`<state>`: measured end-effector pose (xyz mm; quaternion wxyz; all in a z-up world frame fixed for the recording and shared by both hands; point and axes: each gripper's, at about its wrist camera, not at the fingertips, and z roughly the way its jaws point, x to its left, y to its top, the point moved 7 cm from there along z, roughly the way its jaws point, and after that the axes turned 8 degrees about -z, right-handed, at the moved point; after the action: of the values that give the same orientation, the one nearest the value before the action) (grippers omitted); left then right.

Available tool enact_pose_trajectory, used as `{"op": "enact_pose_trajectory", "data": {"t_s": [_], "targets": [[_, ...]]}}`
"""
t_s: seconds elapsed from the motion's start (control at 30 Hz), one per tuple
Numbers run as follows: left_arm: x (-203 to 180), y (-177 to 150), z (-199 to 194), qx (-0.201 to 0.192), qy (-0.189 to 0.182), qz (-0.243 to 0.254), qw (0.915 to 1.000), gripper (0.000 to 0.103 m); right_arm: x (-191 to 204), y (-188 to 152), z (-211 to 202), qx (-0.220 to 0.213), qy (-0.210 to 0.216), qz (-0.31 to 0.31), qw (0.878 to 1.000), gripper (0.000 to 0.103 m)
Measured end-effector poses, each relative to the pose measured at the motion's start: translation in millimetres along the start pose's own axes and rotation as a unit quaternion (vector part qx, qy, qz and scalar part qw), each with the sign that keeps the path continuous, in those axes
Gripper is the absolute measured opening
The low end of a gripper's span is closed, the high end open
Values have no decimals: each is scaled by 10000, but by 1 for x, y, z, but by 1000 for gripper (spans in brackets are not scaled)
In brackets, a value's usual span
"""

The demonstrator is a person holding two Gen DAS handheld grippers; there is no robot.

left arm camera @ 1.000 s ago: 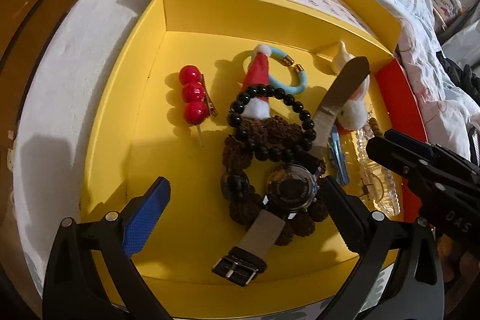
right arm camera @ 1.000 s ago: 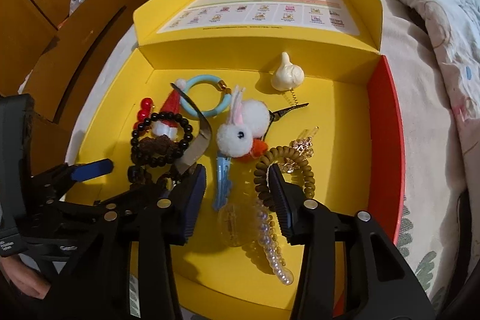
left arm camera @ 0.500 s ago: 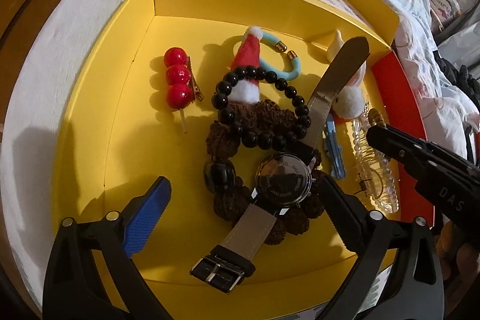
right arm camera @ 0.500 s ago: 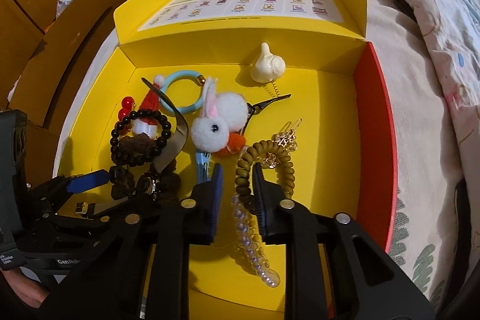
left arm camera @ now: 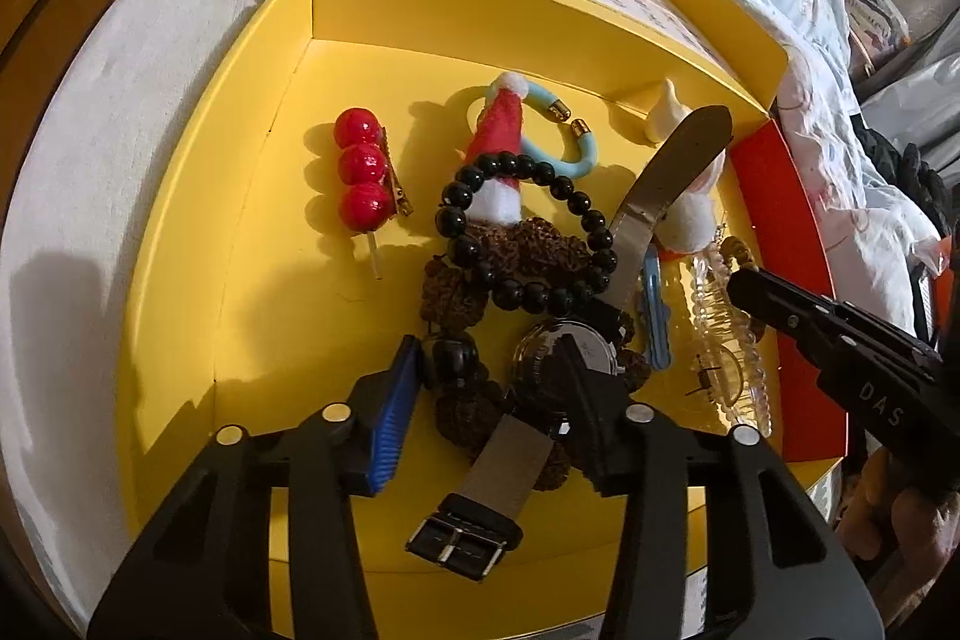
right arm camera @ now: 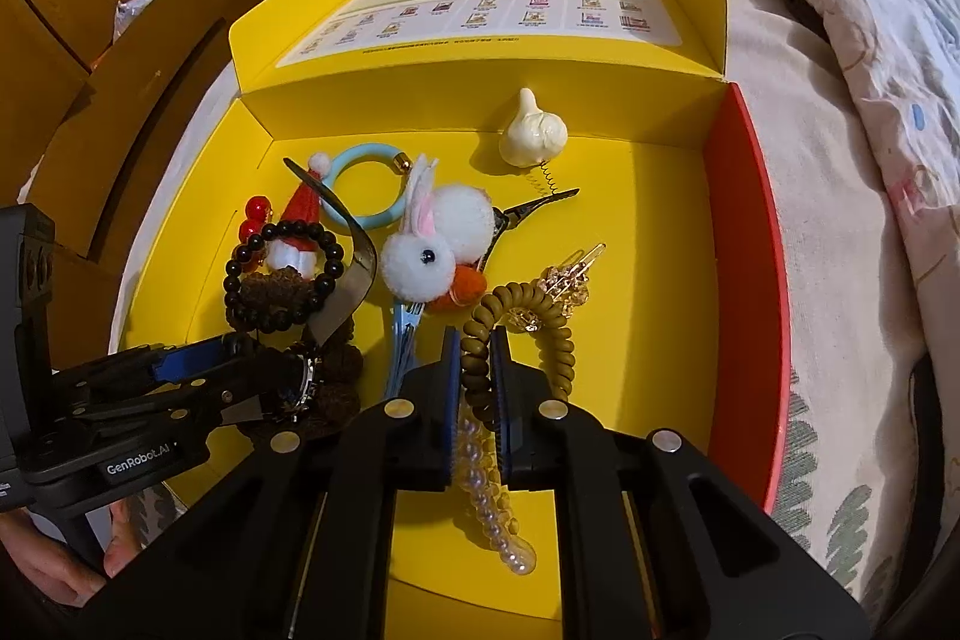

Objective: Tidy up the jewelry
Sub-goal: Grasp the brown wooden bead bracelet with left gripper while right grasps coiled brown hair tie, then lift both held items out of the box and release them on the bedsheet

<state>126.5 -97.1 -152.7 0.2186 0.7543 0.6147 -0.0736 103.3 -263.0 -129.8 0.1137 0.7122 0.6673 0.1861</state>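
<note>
Two hand-held grippers work over a yellow box (right arm camera: 654, 232) of jewelry and hair accessories set on a bed. In the right wrist view, the right gripper (right arm camera: 477, 382), at bottom center of the frame, is clamped on the near loop of an olive spiral hair tie (right arm camera: 528, 316); its jaws have just been closing, and the coil is pinched between the blue pads. A strand of clear pearl beads (right arm camera: 489, 496) runs down between the two fingers toward the lower edge.

In the left wrist view, the left gripper (left arm camera: 489, 394), at lower center, has its jaws closing in around a wristwatch (left arm camera: 564, 352). The right finger lies across the watch face, while the blue-padded left finger stands just beside a dark bead cluster; whether the pads actually press on the watch cannot be told. The watch's grey strap rises toward the upper right of that frame, its buckle end lying at the bottom.

A black bead bracelet (left arm camera: 528, 232) rests on a brown rough-seeded bracelet (left arm camera: 522, 244) at mid-frame, touching a small Santa hat clip (left arm camera: 498, 154). A red three-ball hair clip (left arm camera: 363, 178) lies apart at left. In the right wrist view, a white pom-pom rabbit (right arm camera: 432, 244) sits at center, and a garlic-shaped charm (right arm camera: 534, 133) lies near the far wall.
</note>
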Motion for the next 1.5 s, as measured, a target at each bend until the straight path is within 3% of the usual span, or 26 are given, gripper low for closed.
{"op": "enact_pose_trajectory", "data": {"t_s": [0.17,0.2,0.77,1.5], "targets": [[4,1,0,8,82,-19,10000,21,-1,1,-6,-71,-17,33,10000,10],[5,1,-1,18,54,-38,10000,20,-1,2,-8,-87,-18,41,10000,10],[-19,10,-39,-521,-255,183,9981,20,-2,9,-43,-472,252,160,9984,10],[-61,2,-112,-1235,-792,643,9871,20,-4,4,-86,-802,180,219,9964,10]]}}
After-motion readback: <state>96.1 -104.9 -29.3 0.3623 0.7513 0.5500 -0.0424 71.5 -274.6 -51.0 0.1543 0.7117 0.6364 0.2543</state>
